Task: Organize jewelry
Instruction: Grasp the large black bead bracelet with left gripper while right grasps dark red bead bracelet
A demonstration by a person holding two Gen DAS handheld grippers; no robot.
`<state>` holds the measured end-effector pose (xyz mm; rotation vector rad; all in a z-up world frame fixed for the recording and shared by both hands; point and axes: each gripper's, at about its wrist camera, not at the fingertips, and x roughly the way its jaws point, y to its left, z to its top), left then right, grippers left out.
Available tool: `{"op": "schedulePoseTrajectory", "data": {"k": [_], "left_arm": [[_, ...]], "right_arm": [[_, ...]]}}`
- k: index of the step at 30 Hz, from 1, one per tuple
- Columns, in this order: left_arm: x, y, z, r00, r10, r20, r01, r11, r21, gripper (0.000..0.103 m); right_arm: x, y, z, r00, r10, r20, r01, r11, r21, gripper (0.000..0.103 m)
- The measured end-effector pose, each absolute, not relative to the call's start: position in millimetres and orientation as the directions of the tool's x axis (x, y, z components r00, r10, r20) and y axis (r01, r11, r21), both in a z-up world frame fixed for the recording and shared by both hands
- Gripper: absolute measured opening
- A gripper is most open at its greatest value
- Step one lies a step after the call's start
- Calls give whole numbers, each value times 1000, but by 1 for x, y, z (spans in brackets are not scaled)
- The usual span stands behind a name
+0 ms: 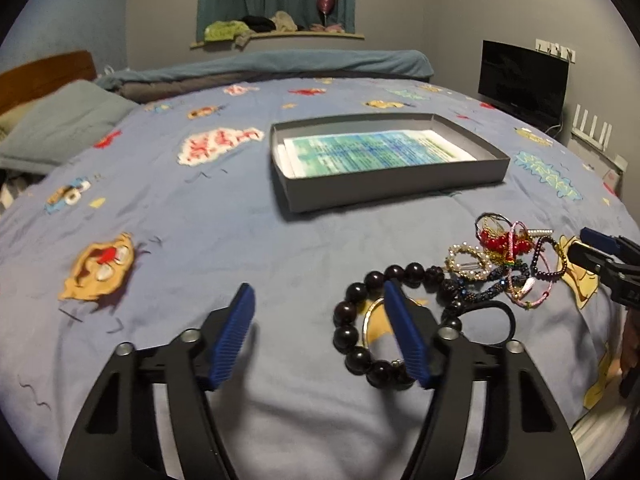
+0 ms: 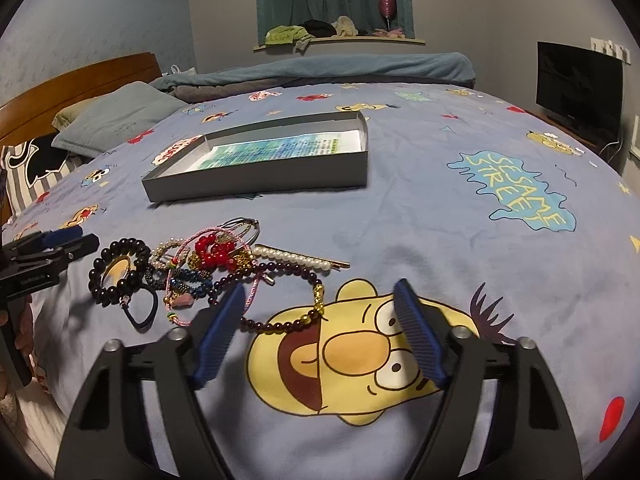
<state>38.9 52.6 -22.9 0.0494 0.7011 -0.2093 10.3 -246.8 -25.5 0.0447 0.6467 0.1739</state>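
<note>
Blue pads on the left gripper [image 1: 318, 334] sit closest in the left view, and its jaws are open with only blue bedsheet [image 1: 248, 248] between them. Its right pad stands in front of the big dark bead bracelet [image 1: 360, 320], but nothing is gripped. In the right view, the right gripper [image 2: 320, 332] also has open jaws, and they hold nothing. A thin purple bead bracelet [image 2: 280, 326] lies on the bed just past and between those jaws, on top of a yellow cartoon face. All the jewelry is in one little heap [image 2: 192, 268] on the bed, near the front edge, between the two grippers. The grey box [image 1: 384, 184] with a paper inside sits farther back, well apart from the heap, and I think the pieces should go there. I think the big dark beads are hard, round and a bit slippery, so the pads could slide off one bead; it looks better to pinch across the string of beads at the side of the loop. The loop will flop and hang down when lifted, since it bends like a rope. The thin bracelets and cords look very light and soft, and they seem tangled with the red beads [image 2: 214, 250], so pulling one may drag others along. The pearl hair clip [image 2: 300, 260] looks stiff and thin, so grab it across the middle. The black hair tie [image 2: 144, 312] is stretchy and easy to pinch anywhere.
</note>
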Motion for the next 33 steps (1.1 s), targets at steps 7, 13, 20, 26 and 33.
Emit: {"op": "schedulePoseTrajectory", "data": {"k": [7,13,20,26,33], "left_arm": [[44,45,-29,717,-208,-665,249,968,-34,37],[49,42,-36,695,-208,-688,260,965,-29,27],[57,39,-46,669,-208,-713,267,963,-31,27],[61,44,-50,649,-236,-723,265,961,-76,19],[42,52,-30,726,-267,-634,269,958,-96,15]], "right_arm": [[22,-243,-33,749,157,-644,-148,987,69,37],[27,-236,-37,727,158,-668,-165,985,54,23],[34,-233,-44,716,165,-678,-174,983,56,22],[36,-234,-45,719,182,-671,-179,981,74,9],[22,-233,-36,760,195,-620,-196,978,68,7]]}}
